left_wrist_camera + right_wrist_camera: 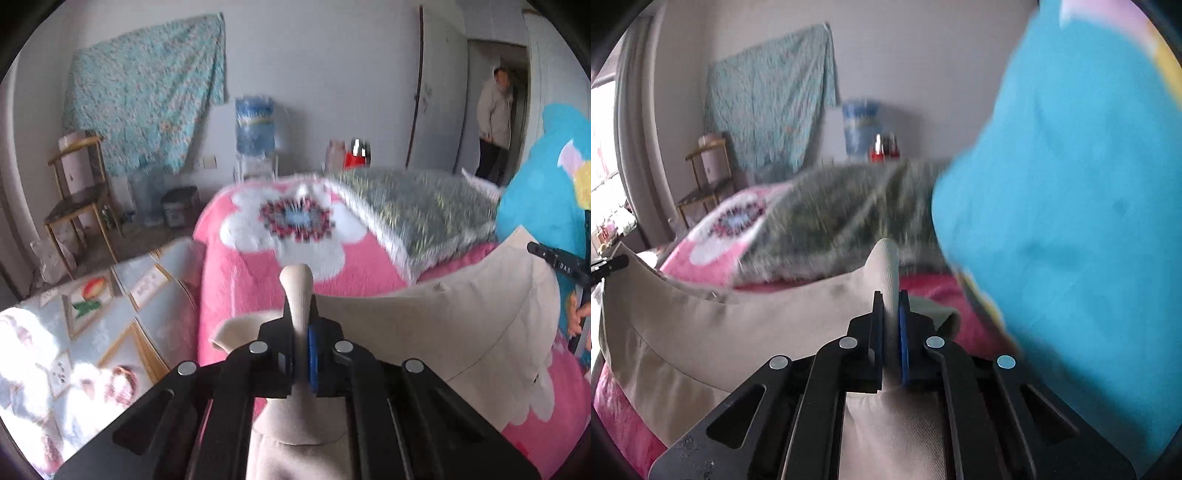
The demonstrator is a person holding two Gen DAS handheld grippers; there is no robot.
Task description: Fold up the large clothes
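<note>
While the beige garment (461,317) hangs stretched between the two claws, it sags in a shallow curve just above the pink flowered blanket (258,266) that covers the bed. Left gripper (301,314) is clamped on one bunched-up corner of the fabric, with a little nub of cloth poking up past the fingertips, and the rest of that corner drapes down under the jaws. Right gripper (891,306) is doing the same on the other end: jaws pressed together on a pinch of the beige cloth, fold sticking up above them. From the right wrist view the garment runs off to the left as a wide band with a seam line along it, and the tip of the other tool shows at the far left edge. Behind the garment there's a grey-green patterned pillow (417,210) lying on the blanket, pretty blurry in both views. A big turquoise sleeve (1071,203) of the person holding the tools fills the right side. Further out: a teal floral cloth (147,107) hung on the wall, a wooden chair (79,206), a blue water jug (255,125), and another person (495,122) standing in the doorway.
</note>
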